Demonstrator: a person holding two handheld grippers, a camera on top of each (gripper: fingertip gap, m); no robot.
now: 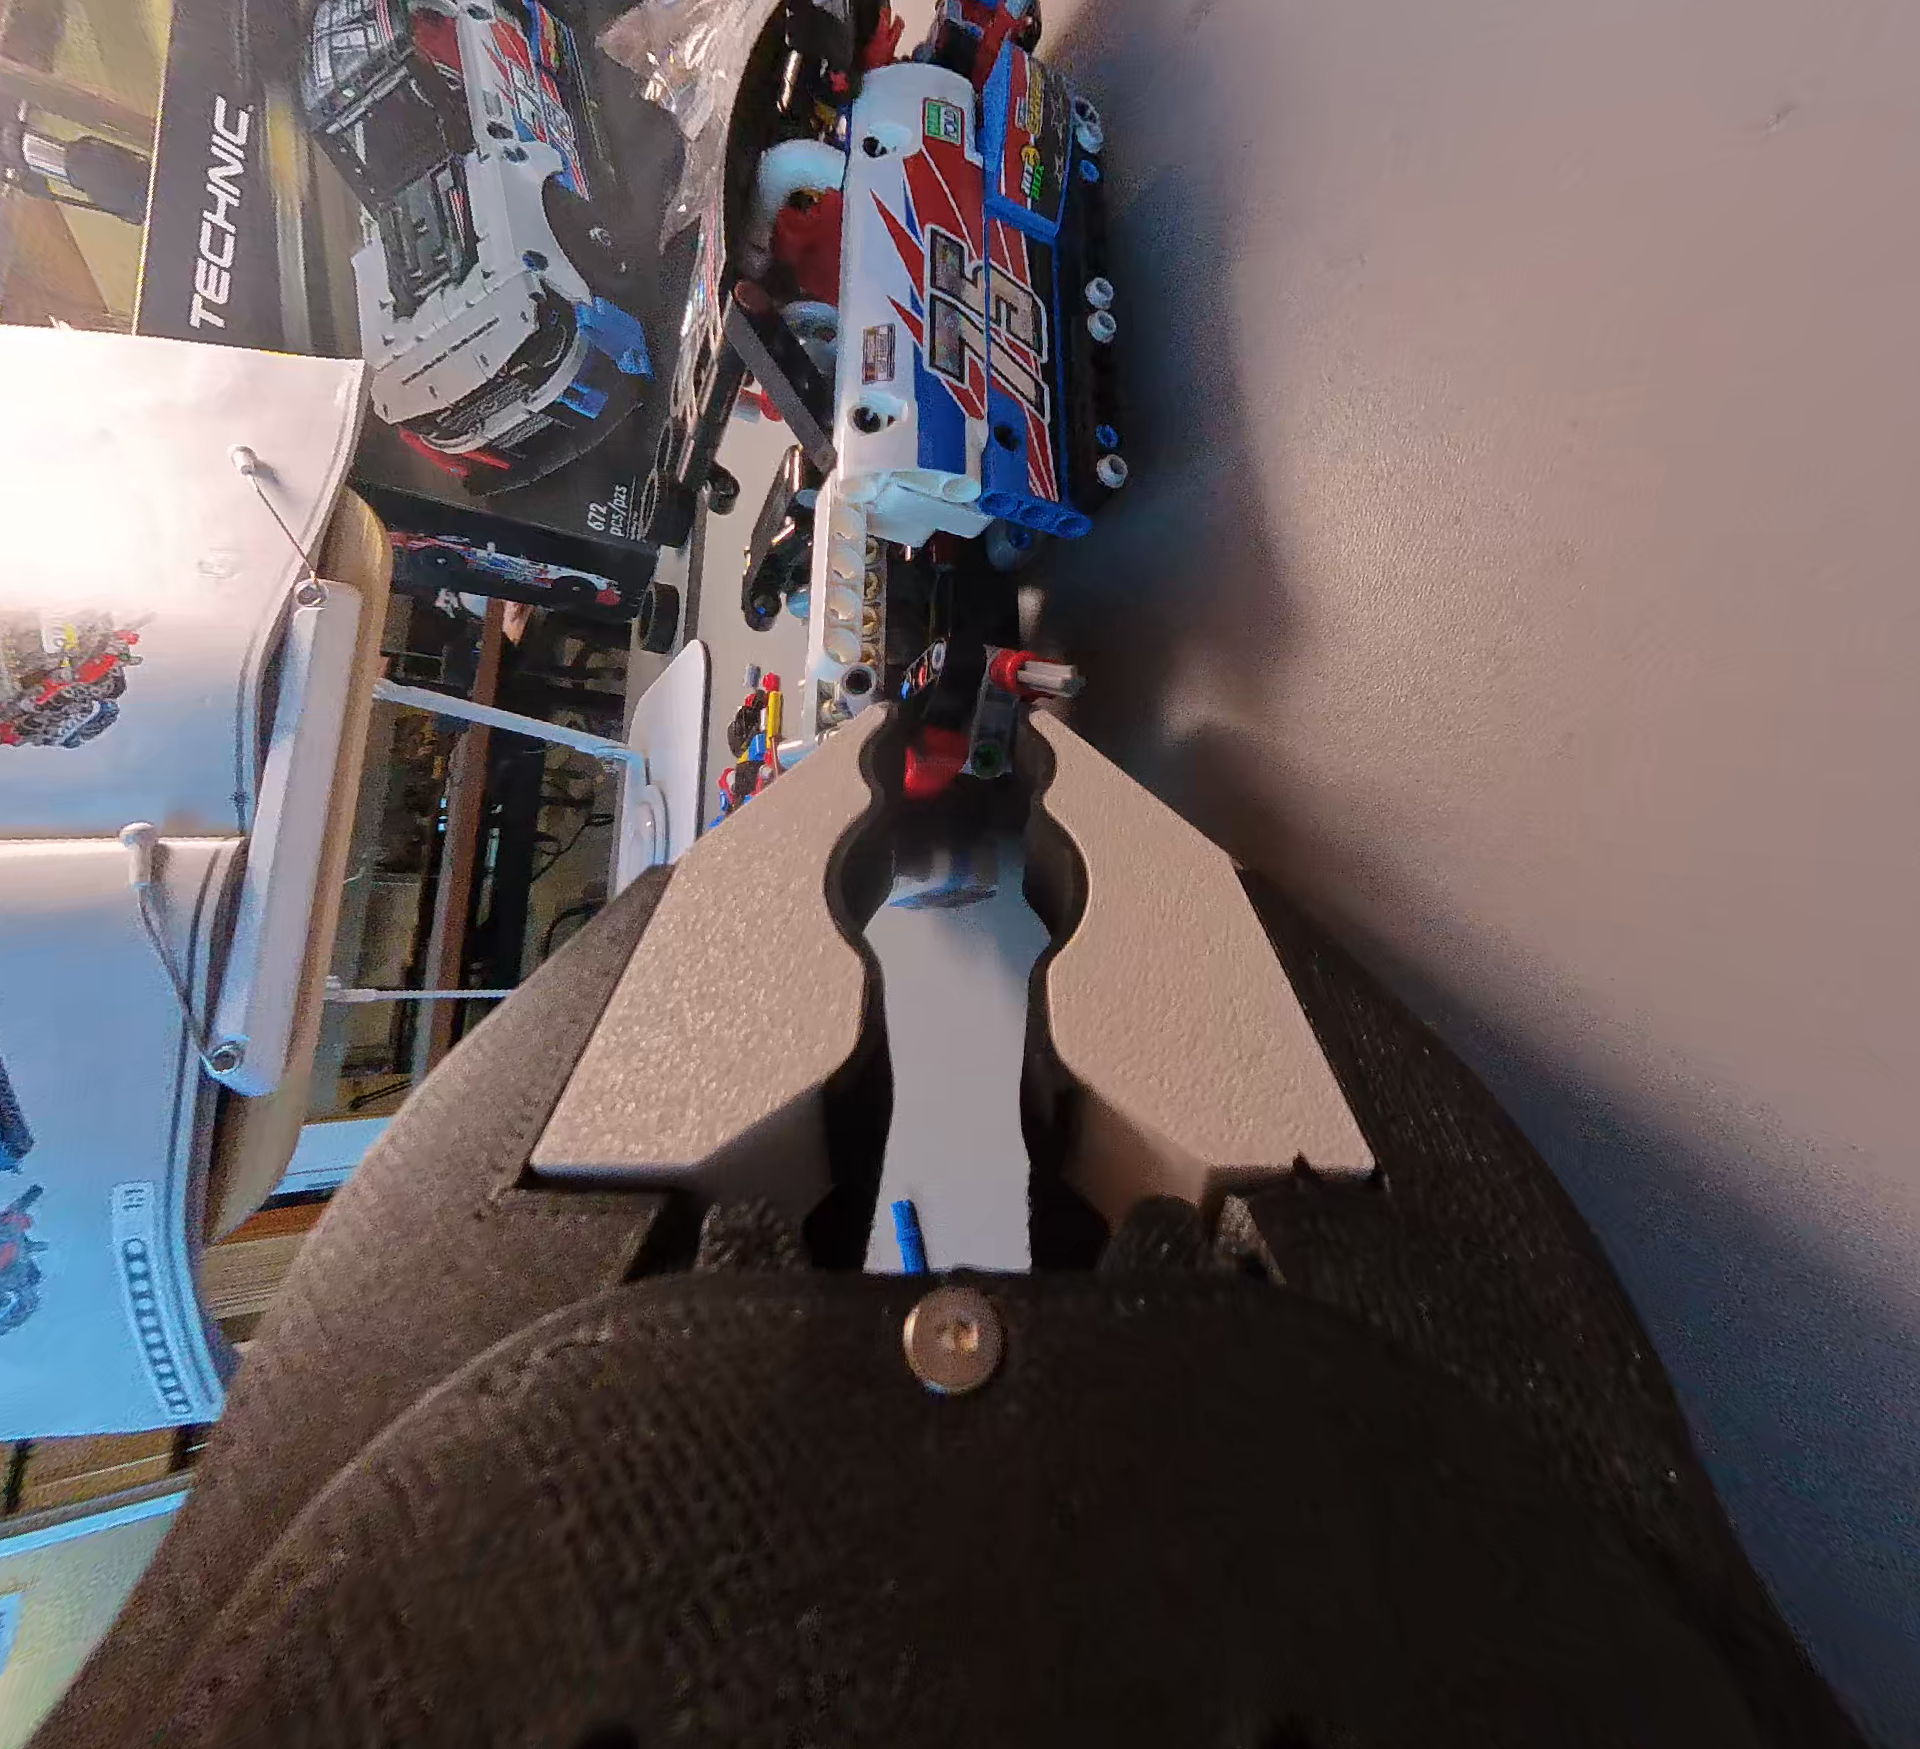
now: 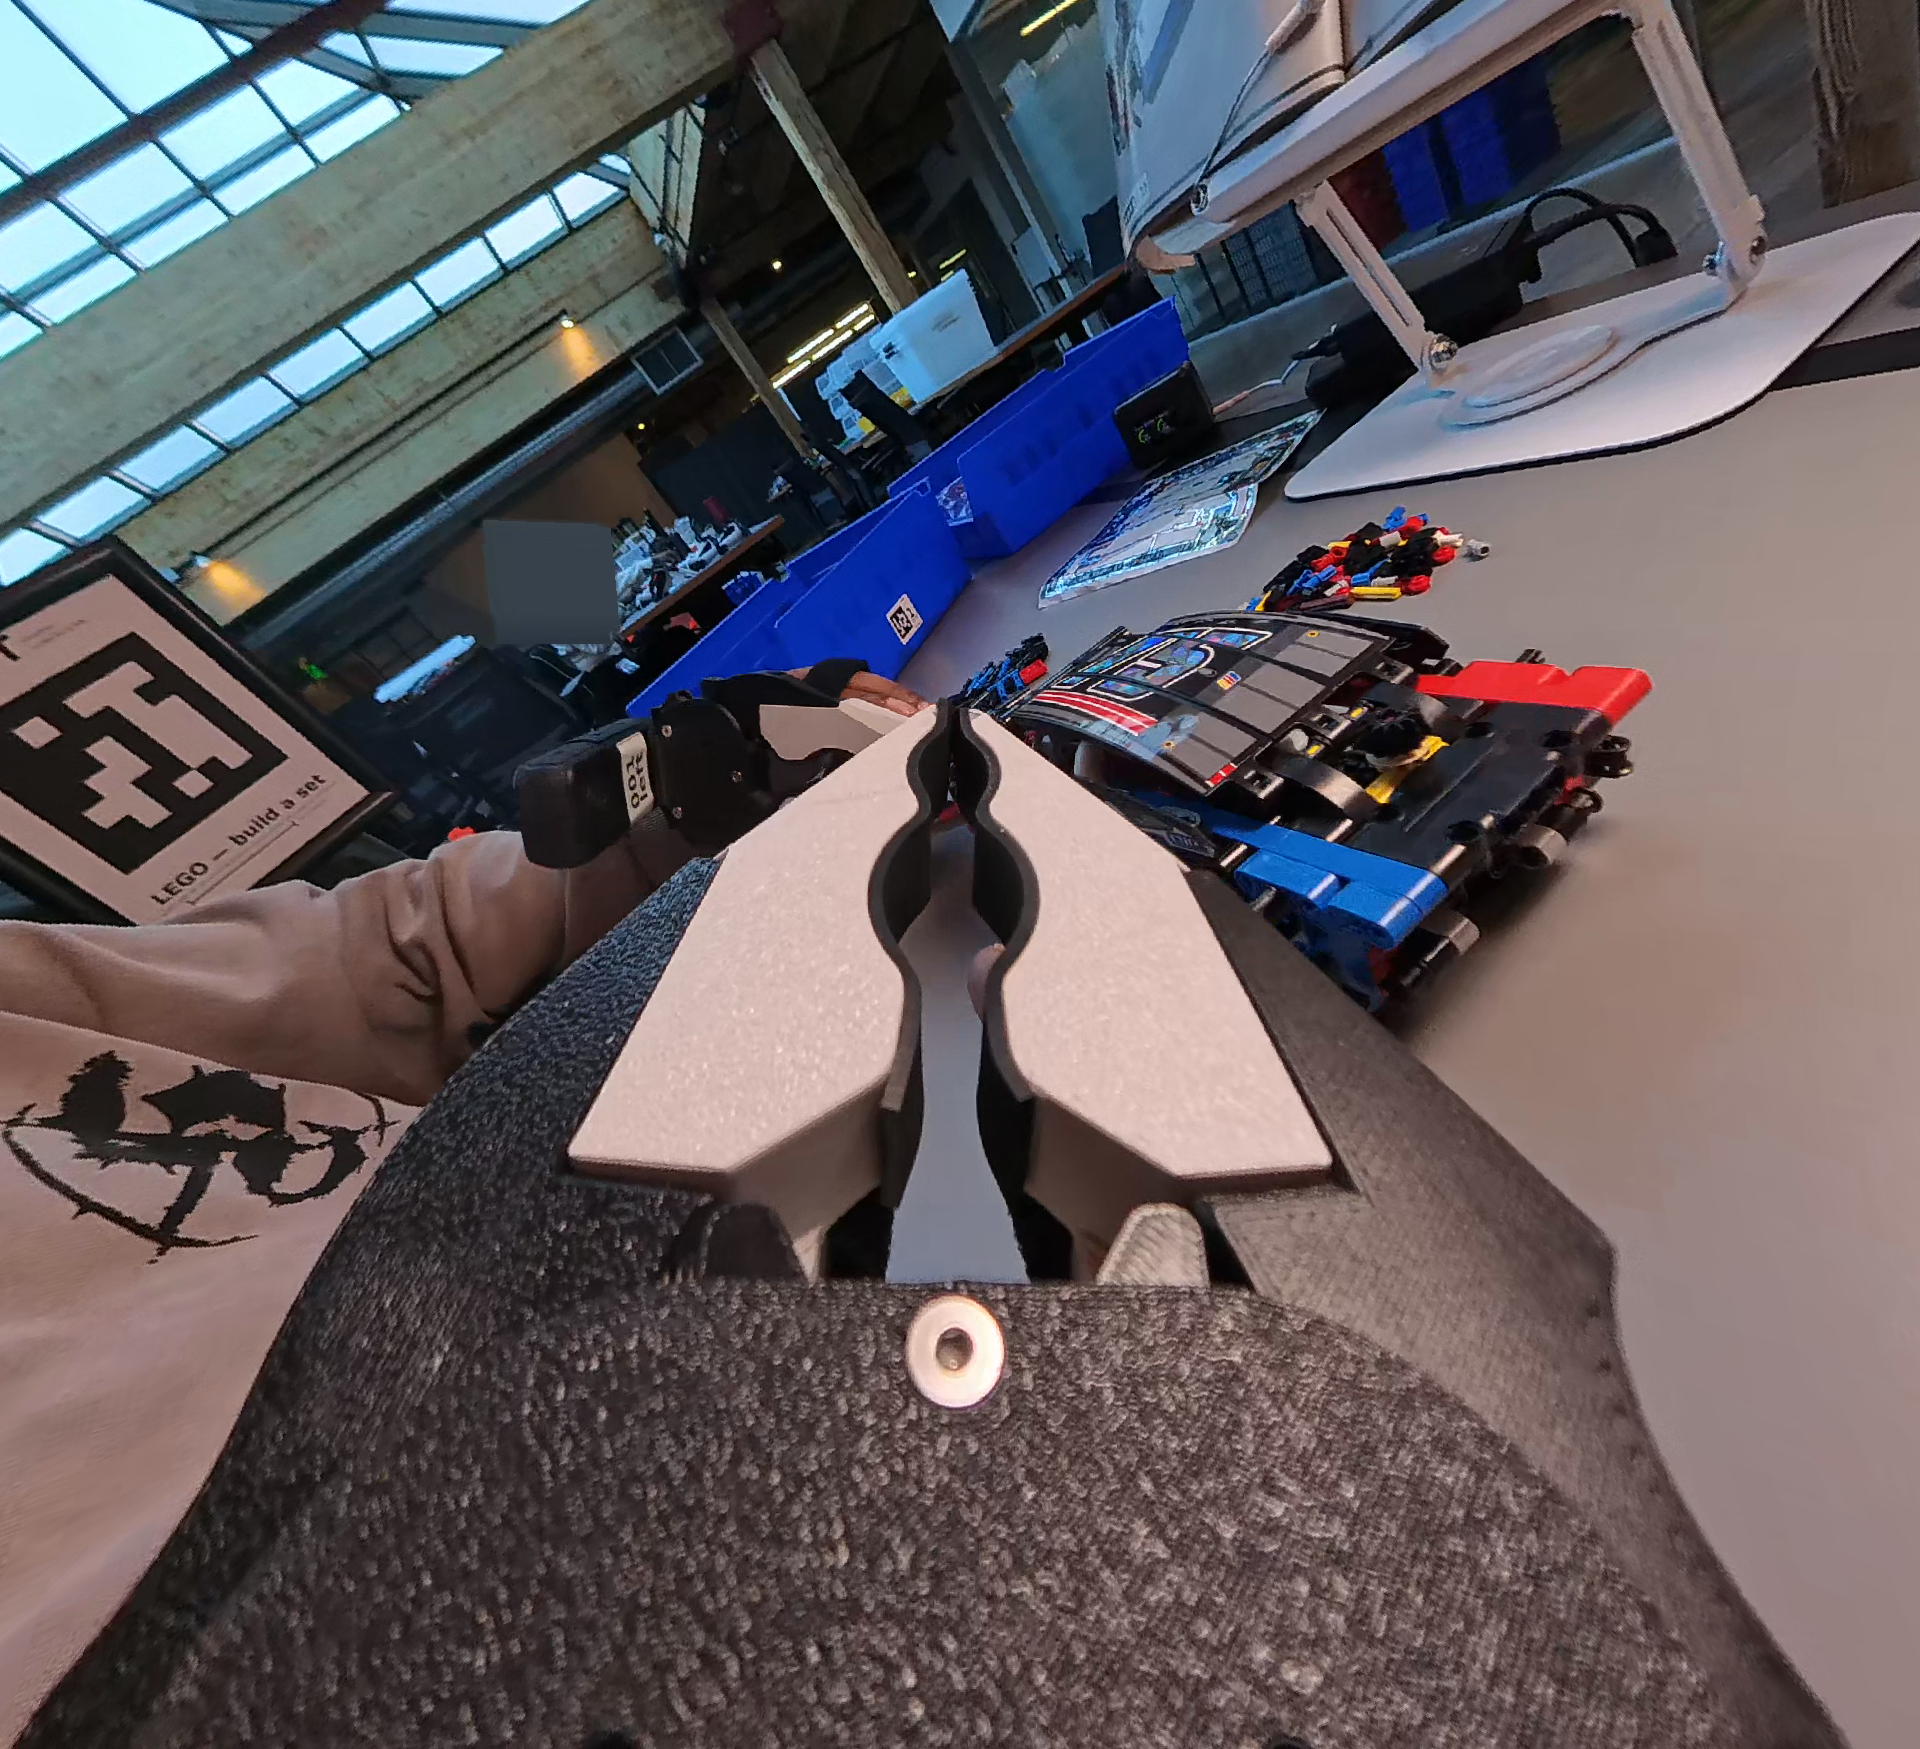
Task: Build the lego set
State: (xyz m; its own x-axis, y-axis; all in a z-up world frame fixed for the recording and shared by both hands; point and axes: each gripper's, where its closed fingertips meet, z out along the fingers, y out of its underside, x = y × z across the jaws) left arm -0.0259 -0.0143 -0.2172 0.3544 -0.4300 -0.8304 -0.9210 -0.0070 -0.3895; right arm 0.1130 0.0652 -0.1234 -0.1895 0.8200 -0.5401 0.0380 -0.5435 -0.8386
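My left gripper [image 1: 956, 723]: rolled sideways, jaws parted around the lego car's [image 1: 935, 265] red-and-grey end, contact unclear. My right gripper [image 2: 958, 723]: fingertips pressed together, empty, tilted low, car right of centre. Blue bins [image 2: 883, 598], centre: contents hidden. Grey tabletop [image 2: 1662, 1024]: loose pieces [image 2: 1361, 561], upper right; skylit hall.

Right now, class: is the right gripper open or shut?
Shut. In its own view the right gripper's grey fingers meet at the tips, with nothing visible between them. The lego car lies beyond.
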